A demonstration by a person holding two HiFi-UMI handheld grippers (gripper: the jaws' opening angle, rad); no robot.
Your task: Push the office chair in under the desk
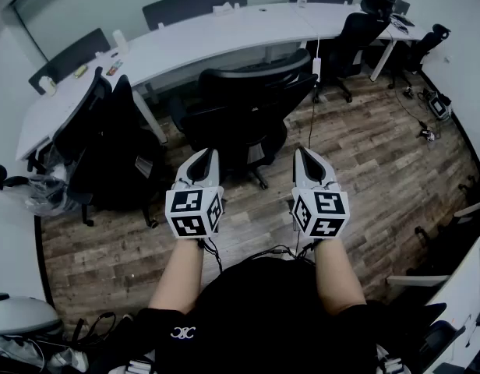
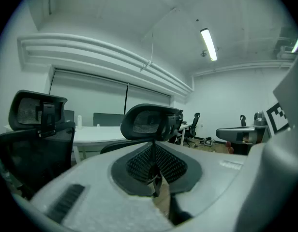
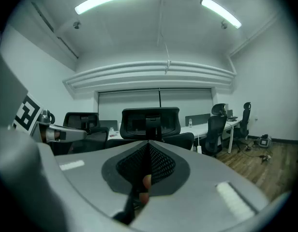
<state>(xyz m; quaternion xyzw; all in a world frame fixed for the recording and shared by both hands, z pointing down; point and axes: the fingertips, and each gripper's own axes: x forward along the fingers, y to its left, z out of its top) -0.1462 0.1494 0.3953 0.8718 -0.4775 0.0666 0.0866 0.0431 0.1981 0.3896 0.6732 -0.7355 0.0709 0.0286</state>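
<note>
Two grippers are held out ahead of the person, nearly level and side by side. The left gripper [image 1: 205, 158] and the right gripper [image 1: 305, 156] both have their jaws pressed together, and nothing is pinched in either.

Just beyond their tips stands the black mesh-backed office chair [image 1: 248, 104], its back turned to the person and its headrest seen straight ahead in both gripper views. A gap shows between the tips and the backrest, so no contact appears to have been made yet. The seat faces the long white curved desk [image 1: 224, 33], and the chair seems to be only partly under the desk's edge. The push is therefore judged to be about to start, not done.

The step would be done best with both closed grippers laid flat against the backrest. One should be set on each side of the central spine, at the same height. Equal pressure should then be applied, so that the castors roll straight over the brown wood-plank floor [image 1: 357, 154] and the chair is not slewed. Contact should be made on the backrest's firm frame, not on the headrest, which may pivot or give. A slow, steady push is advised, since a chair on castors can run on and strike the desk.

Care should be taken with the white cable and adapter [image 1: 316, 67] hanging from the desk just to the chair's right. The neighbouring black office chair [image 1: 107, 135] on the left should also be kept clear.
</note>
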